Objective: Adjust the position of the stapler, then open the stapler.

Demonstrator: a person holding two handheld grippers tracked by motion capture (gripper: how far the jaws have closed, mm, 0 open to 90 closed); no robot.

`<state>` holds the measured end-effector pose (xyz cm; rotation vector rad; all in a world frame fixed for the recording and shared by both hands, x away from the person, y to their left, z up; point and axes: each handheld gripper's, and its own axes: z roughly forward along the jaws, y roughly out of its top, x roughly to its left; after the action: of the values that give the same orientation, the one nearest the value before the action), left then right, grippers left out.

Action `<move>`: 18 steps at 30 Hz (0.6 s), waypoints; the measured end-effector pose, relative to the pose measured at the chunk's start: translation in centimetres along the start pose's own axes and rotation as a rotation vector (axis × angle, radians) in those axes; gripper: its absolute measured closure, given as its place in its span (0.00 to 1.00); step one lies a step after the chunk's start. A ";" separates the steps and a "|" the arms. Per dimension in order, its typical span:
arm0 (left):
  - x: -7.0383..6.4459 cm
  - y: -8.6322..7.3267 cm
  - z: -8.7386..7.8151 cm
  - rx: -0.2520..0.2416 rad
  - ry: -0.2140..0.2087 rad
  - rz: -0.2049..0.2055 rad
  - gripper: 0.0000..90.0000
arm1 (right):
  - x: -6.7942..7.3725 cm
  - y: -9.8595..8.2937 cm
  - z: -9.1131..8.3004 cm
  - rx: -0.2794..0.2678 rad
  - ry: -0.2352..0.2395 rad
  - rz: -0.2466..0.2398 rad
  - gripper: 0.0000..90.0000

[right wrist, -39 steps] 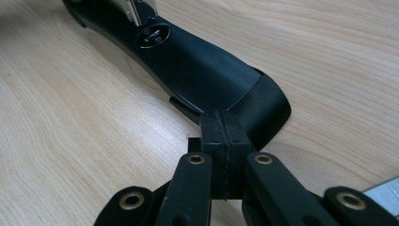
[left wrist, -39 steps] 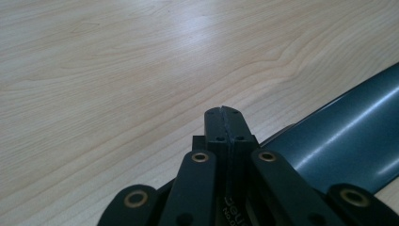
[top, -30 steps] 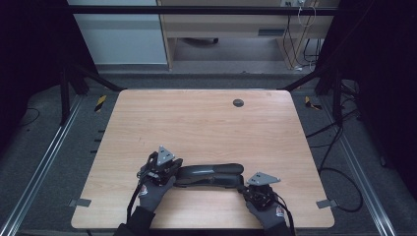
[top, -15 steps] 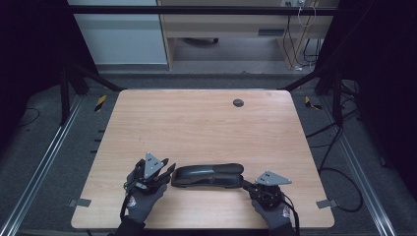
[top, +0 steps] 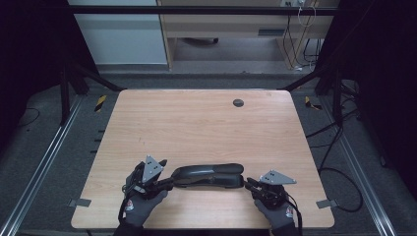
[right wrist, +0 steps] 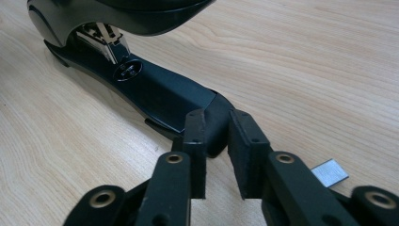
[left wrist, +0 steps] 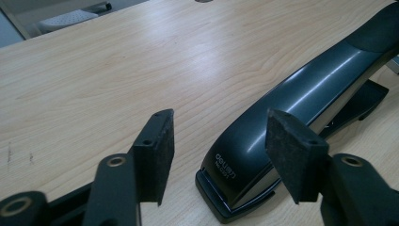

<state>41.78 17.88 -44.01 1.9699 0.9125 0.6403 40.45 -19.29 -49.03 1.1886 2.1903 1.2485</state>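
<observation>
A long black stapler (top: 209, 174) lies flat on the wooden table (top: 196, 123) near its front edge, lengthwise left to right. My left gripper (top: 166, 183) sits at the stapler's left end, open wide. In the left gripper view its jaws (left wrist: 219, 132) stand apart, with the stapler's rear end (left wrist: 244, 160) between and just beyond them, untouched. My right gripper (top: 249, 183) is at the stapler's right end. There its jaws (right wrist: 216, 117) stand only narrowly apart over the rounded tip of the stapler's base (right wrist: 160, 94), and I see no grip on it.
A dark round grommet (top: 238, 103) sits in the table's far side. Grey tabs (top: 324, 202) mark the front corners. A small silver metal piece (right wrist: 331, 172) lies by my right jaw. Dark frame rails and cables flank the table.
My left gripper has drawn back left off the stapler and stands open. My right gripper has shifted slightly right. The stapler stays put on the table.
</observation>
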 end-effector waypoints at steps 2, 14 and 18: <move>0.0 0.0 0.0 0.000 -0.001 0.002 0.44 | -0.1 0.0 0.0 -0.004 -0.004 -0.003 0.83; -1.5 0.7 -0.6 0.007 -0.017 0.064 0.36 | -0.2 -0.1 -0.2 -0.015 -0.023 -0.008 0.73; -1.9 1.0 -0.8 0.005 -0.021 0.079 0.35 | -0.2 -0.2 -0.3 -0.014 -0.023 -0.009 0.72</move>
<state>40.39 16.36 -42.97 2.0221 0.8274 0.6613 40.33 -19.63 -49.05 1.1811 2.1649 1.2387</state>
